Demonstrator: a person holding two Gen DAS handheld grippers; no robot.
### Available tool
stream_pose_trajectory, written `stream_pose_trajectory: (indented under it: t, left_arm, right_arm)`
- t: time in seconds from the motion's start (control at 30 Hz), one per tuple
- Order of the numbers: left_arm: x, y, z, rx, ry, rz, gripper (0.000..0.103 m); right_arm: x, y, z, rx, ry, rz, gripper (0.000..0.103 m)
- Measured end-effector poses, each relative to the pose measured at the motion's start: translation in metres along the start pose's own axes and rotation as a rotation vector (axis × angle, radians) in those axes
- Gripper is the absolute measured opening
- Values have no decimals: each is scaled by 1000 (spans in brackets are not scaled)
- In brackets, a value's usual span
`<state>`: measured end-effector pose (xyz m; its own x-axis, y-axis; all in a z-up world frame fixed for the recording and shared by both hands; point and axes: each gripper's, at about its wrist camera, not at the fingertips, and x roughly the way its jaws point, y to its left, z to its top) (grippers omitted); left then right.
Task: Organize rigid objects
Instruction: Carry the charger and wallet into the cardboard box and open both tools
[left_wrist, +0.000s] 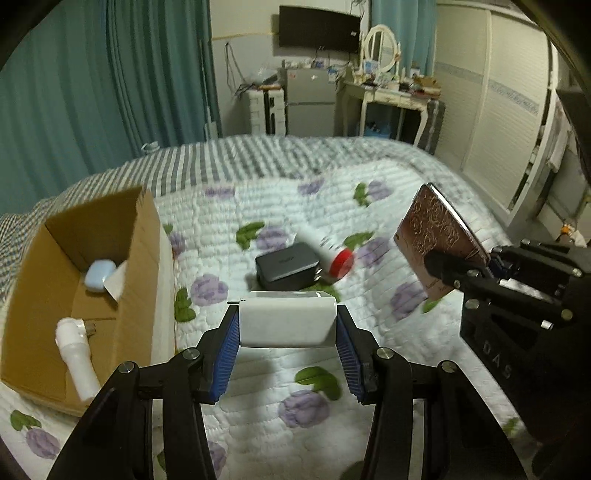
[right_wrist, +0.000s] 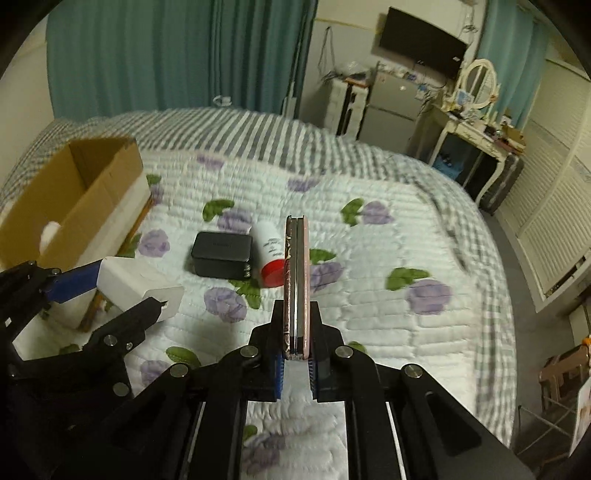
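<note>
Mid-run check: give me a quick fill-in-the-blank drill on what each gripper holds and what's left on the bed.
1. The left gripper is shut on the ____ charger block.
2. The right gripper clamps the thin patterned case standing on its ____.
3. The bottle beside the black charger has a ____ cap.
4. The light blue case lies inside the ____ box.

Missing words: white; edge; red; cardboard

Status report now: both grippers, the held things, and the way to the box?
Left gripper shut on white rectangular charger. Right gripper shut on thin pink patterned case. Open cardboard box left, nothing blocking it.
</note>
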<state>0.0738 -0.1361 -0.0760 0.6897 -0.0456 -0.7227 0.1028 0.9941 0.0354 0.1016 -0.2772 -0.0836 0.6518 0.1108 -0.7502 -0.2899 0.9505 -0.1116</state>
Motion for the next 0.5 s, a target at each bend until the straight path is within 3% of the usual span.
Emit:
stream_pose_trajectory:
  t: [0.3, 0.5]
  left_arm:
    - [-91, 18, 24, -16, -170, -41, 50]
    - [-149, 58, 41, -47, -276, -30, 50]
  right_arm:
    - [-90, 2, 4, 38, -105, 3, 9]
    - [-157, 30, 35, 10, -224, 25, 9]
